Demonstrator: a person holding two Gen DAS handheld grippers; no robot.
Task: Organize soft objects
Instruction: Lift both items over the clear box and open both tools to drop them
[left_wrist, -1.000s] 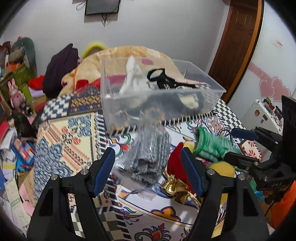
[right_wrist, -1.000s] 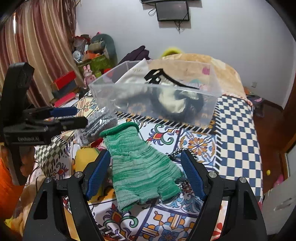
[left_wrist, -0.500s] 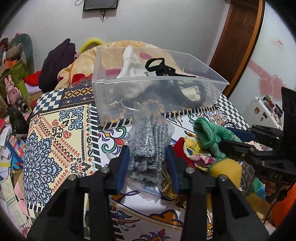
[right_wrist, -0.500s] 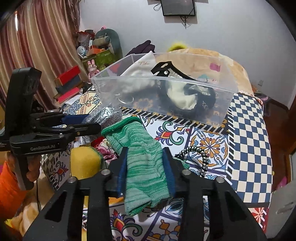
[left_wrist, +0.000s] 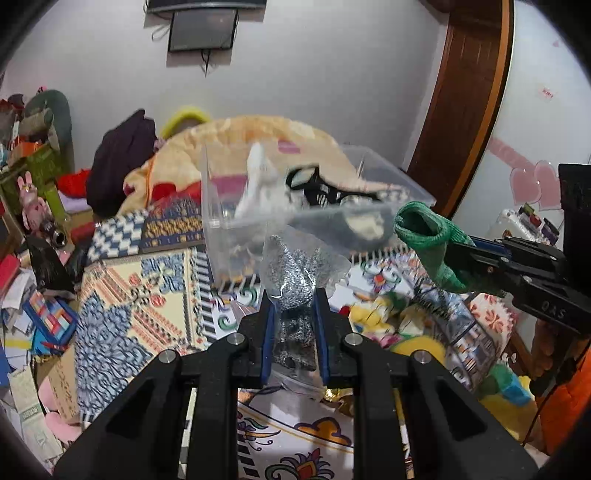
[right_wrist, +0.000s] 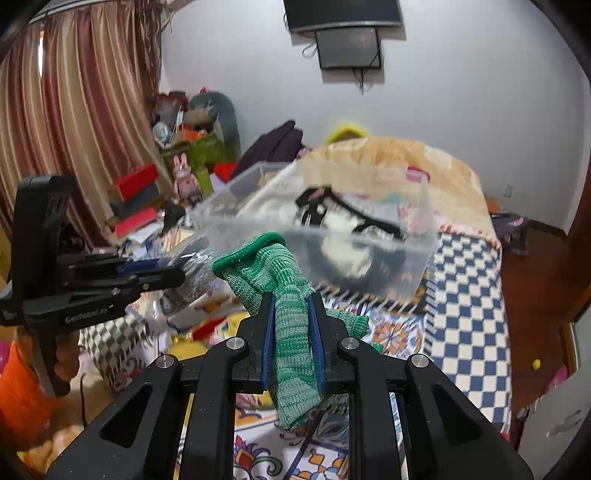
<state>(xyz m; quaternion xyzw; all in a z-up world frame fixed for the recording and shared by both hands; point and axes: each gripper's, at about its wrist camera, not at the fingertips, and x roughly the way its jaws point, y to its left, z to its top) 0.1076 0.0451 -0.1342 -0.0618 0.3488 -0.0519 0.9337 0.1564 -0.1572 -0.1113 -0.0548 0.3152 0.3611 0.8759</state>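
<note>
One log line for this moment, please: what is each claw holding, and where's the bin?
left claw: shut on bagged grey knit | right claw: shut on green knit glove | both lifted off bedspread | clear bin: ahead, partly filled

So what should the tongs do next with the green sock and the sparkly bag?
Probably carry both forward over the clear bin and let go there. The right tongs are shut on the green sock, the left tongs on the bag of grey knit, both lifted in front of the bin, which already holds soft things.
</note>
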